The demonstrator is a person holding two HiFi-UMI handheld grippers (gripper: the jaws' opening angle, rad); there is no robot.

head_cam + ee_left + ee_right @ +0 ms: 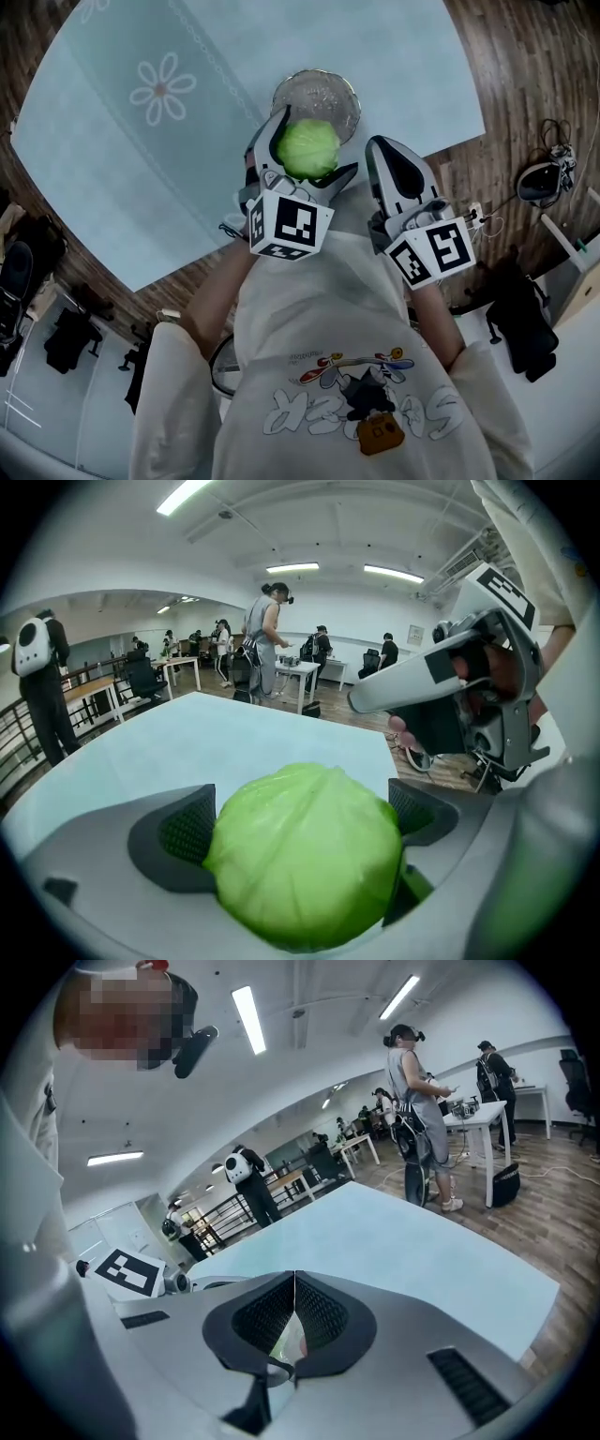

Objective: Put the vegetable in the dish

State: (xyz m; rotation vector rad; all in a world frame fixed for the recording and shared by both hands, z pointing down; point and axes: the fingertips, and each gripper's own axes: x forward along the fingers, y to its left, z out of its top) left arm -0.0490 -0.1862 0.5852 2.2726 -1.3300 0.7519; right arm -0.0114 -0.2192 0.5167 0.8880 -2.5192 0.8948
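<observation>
Status: pickup done, placement pending.
- Left gripper [300,829]: jaws clamped on cabbage [305,855], one pad each side; head of cabbage held clear of tablecloth [112,169].
- Head view: cabbage overlaps near rim of glass dish [323,92]; dish lies at 12 o'clock of it and looks empty.
- Right gripper [294,1316]: at 3 o'clock of left, jaws pressed together, nothing between them.
- Remaining, by judgement: carry forward, lower into dish, release.

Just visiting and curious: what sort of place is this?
Likely an open-plan office or lab: white desks on wood flooring, strip ceiling lights, and several people standing at them.
</observation>
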